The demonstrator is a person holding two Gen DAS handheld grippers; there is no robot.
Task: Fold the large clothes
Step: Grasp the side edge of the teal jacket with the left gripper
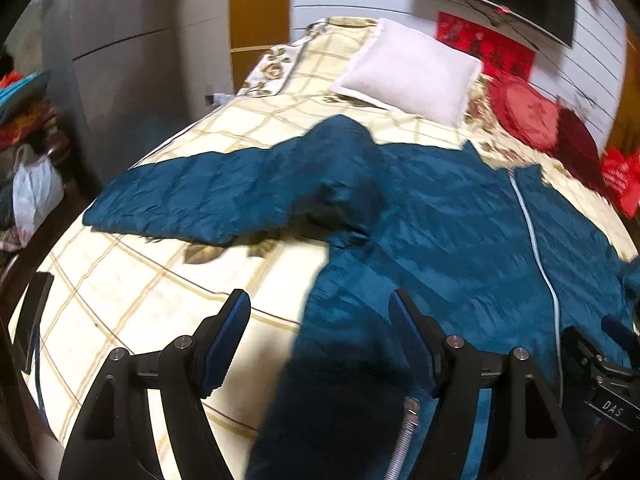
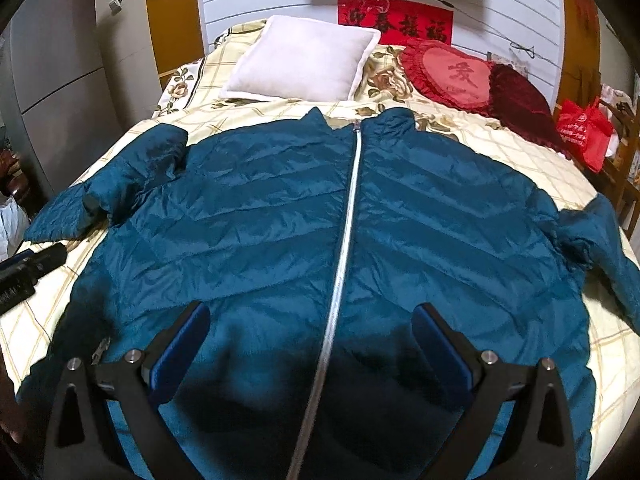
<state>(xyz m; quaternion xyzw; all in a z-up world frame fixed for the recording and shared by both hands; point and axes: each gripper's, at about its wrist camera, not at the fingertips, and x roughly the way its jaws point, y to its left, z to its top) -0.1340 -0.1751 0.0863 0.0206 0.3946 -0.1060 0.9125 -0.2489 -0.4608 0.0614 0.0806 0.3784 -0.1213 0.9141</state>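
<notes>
— Right wrist view first: the teal puffer jacket (image 2: 280,216) lies front-up and zipped on the checked bedspread (image 2: 500,140), collar toward the white pillow (image 2: 304,60). How should the fold start?

— Probably with a sleeve. The left sleeve (image 1: 192,200) is spread out sideways; pinch it near the cuff, carry it flat across the chest, and avoid bunching the padding.

— And the tongs?

— Both gape wide, holding nothing. The right gripper (image 2: 312,344) hovers over the hem, straddling the zip (image 2: 352,200); the left gripper (image 1: 320,336) hangs over the jacket's side edge, below that sleeve.
</notes>
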